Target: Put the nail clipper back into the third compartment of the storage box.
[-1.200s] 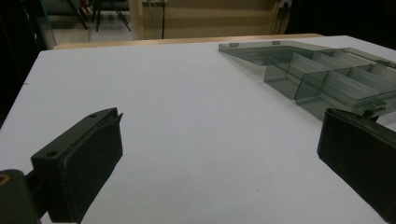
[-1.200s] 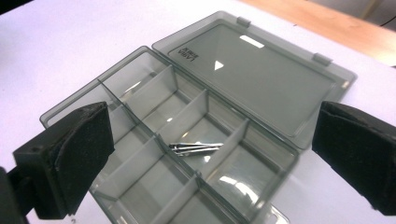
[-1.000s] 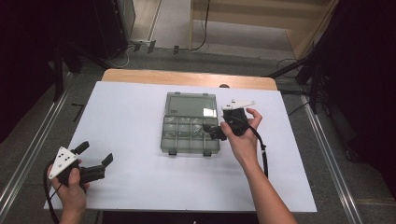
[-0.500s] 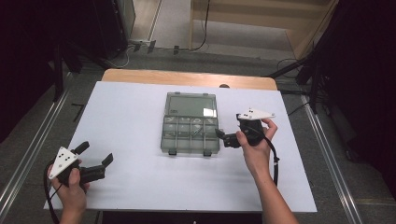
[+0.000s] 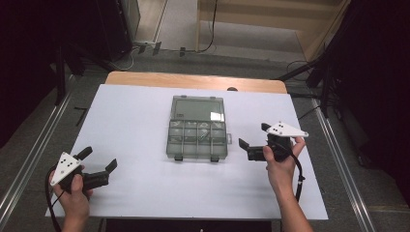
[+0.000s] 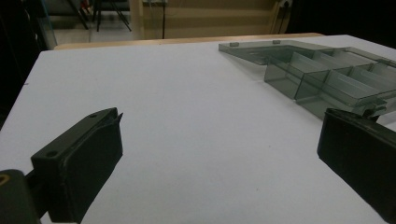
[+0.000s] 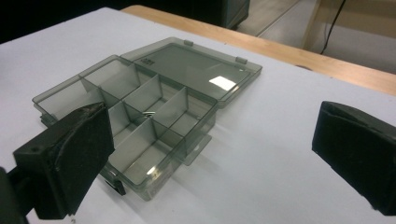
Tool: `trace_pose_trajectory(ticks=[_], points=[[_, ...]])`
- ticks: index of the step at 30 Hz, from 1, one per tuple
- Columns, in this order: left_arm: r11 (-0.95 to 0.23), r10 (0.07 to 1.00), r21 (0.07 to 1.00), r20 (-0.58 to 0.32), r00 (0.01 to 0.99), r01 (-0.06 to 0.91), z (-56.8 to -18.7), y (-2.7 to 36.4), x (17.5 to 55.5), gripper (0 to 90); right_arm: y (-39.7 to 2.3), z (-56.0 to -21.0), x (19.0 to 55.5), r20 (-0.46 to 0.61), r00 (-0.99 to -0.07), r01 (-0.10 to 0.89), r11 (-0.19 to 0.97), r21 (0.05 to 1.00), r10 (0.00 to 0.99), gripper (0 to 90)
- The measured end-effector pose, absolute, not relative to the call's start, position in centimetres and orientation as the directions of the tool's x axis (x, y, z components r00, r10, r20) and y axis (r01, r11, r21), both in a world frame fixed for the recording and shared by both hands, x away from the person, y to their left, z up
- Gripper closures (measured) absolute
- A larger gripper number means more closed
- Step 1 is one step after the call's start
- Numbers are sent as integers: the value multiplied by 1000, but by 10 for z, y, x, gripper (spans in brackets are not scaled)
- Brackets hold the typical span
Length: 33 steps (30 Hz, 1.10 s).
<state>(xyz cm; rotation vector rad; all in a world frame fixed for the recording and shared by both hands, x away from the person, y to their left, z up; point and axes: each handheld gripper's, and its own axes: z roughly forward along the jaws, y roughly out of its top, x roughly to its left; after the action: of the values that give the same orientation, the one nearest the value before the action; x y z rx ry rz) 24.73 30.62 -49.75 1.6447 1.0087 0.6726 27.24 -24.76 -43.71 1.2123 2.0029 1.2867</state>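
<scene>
A clear grey compartment box [image 5: 197, 141] lies mid-table with its lid [image 5: 198, 109] folded flat behind it. Several compartments show in the right gripper view, where the box [image 7: 140, 116] holds a small shiny item [image 7: 148, 113] in a middle cell. My right gripper [image 5: 253, 136] hovers just right of the box, open, jaws pointing toward it with nothing between them [image 7: 210, 149]. My left gripper [image 5: 99, 159] rests near the front left corner of the table, open and empty [image 6: 219, 154]. The box [image 6: 327, 79] lies ahead of it to the right.
The white tabletop [image 5: 135, 121] spreads wide around the box. A wooden strip [image 5: 193, 81] runs along the far edge. Metal rails [image 5: 29, 159] flank the table on both sides, and cables lie on the floor behind.
My right gripper has drawn back from the box's right side, moving right and toward the front. The left gripper and the box have stayed put.
</scene>
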Motion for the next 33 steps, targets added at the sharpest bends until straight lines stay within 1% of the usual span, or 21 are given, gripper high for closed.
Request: trace_pose_trajectory(ticks=[7,24,33], points=[[-103,872,953,-52,487,286,-498,306,247,2,-264,-441,258,73,-486,395,144,907,871,0],[-100,872,953,-54,487,285,-498,307,247,2,-297,-455,230,86,-436,369,91,925,896,0],[-103,872,953,-51,486,284,-498,306,247,2,-316,-470,215,103,-401,367,57,929,910,0]])
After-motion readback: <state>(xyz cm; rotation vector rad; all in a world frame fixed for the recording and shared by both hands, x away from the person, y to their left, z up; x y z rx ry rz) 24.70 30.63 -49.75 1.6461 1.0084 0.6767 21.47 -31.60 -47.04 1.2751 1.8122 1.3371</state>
